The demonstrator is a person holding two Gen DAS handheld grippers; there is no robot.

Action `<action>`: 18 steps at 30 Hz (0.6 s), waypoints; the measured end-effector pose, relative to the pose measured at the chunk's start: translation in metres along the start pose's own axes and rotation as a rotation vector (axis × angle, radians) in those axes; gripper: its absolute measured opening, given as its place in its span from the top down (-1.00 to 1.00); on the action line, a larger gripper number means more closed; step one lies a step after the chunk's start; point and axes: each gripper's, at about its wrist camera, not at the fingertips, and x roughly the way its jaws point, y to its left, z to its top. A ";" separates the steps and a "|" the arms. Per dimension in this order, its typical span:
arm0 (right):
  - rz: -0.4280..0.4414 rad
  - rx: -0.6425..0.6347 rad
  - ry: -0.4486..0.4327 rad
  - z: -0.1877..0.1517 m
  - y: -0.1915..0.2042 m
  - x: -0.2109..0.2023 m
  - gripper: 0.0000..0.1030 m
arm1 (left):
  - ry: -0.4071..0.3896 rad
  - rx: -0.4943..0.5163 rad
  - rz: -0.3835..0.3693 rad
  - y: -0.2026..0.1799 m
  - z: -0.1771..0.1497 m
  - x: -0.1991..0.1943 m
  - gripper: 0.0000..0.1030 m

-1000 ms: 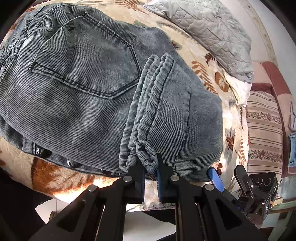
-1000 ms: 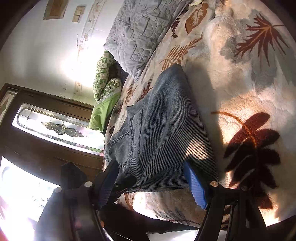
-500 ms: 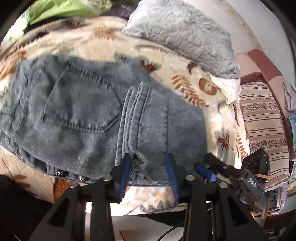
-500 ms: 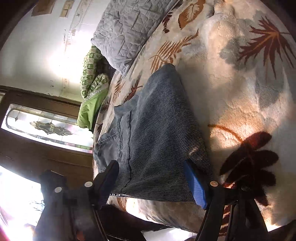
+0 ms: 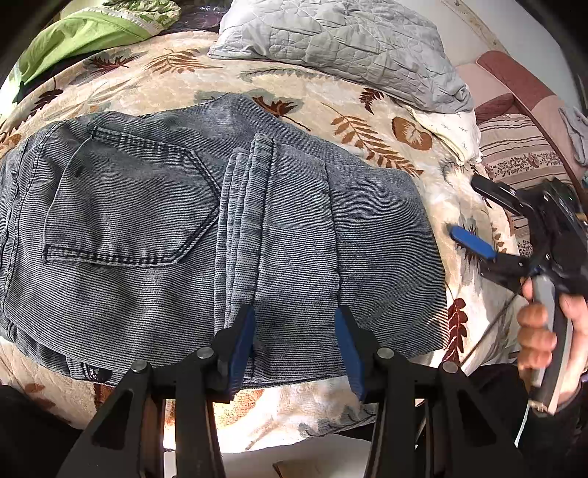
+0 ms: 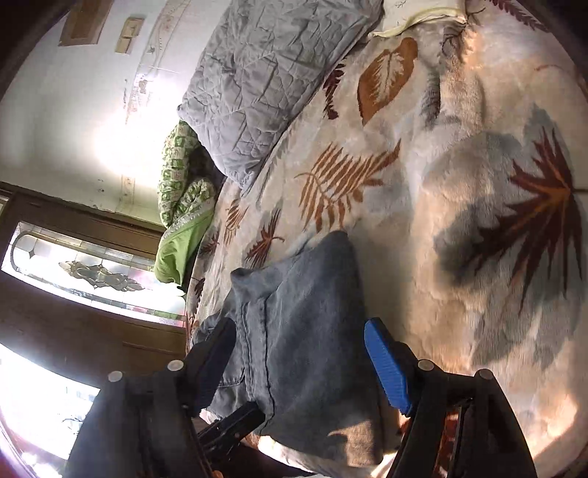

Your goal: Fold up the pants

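The grey-blue corduroy pants [image 5: 176,235] lie folded into a flat bundle on the leaf-patterned bedspread [image 5: 371,121], back pocket up at the left, hem cuffs laid across the middle. My left gripper [image 5: 296,343] is open and empty, its blue pads on either side of the folded cuffs at the near edge. My right gripper [image 5: 474,217] shows in the left wrist view to the right of the pants, open and held by a hand. In the right wrist view my right gripper [image 6: 297,364] is open, with the pants [image 6: 308,331] between and beyond its fingers.
A grey quilted pillow [image 5: 349,47] lies at the far side of the bed. A green blanket [image 5: 84,33] is at the far left. Striped cushions [image 5: 514,154] sit at the right. The bed's near edge runs just under my left gripper.
My left gripper opened and let go of the cuffs, then drew back. The cuffs now lie flat on the bundle. My right gripper pulled back to the right, still open.
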 end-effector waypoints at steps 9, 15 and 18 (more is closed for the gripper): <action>-0.152 -0.093 0.165 0.043 0.006 0.079 0.55 | -0.017 0.010 -0.031 0.006 -0.008 -0.002 0.12; -0.386 -0.320 0.093 0.031 0.033 0.084 0.58 | -0.025 0.012 -0.032 0.006 -0.009 -0.004 0.11; -0.373 -0.290 0.070 0.026 0.026 0.074 0.09 | -0.026 0.012 -0.031 0.005 -0.009 -0.004 0.12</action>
